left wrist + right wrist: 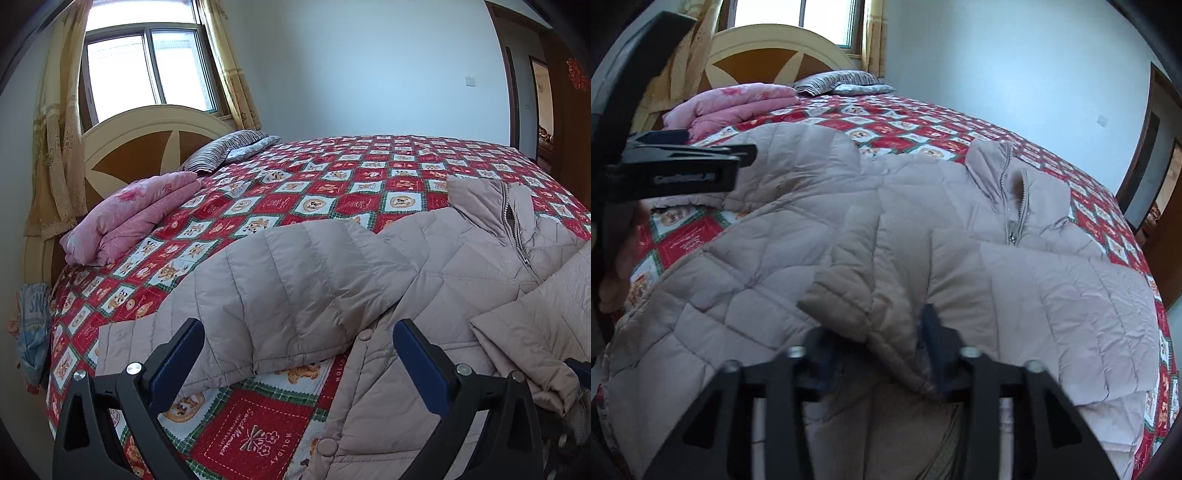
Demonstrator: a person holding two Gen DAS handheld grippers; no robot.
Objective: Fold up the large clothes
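Right wrist: right tool [882, 354] apart around jacket [886, 206] cuff | left tool [295, 354] apart over sleeve

A pale beige quilted jacket [332, 266] is lying on a red, white and green checked bedspread [317, 184] showing cartoon squares; a pink folded quilt [129, 218] is showing a faint floral print; a pillow [221, 151] is showing black-and-white stripes; the headboard [129, 147] is showing cream and brown; yellow curtains [55, 129] are hanging.
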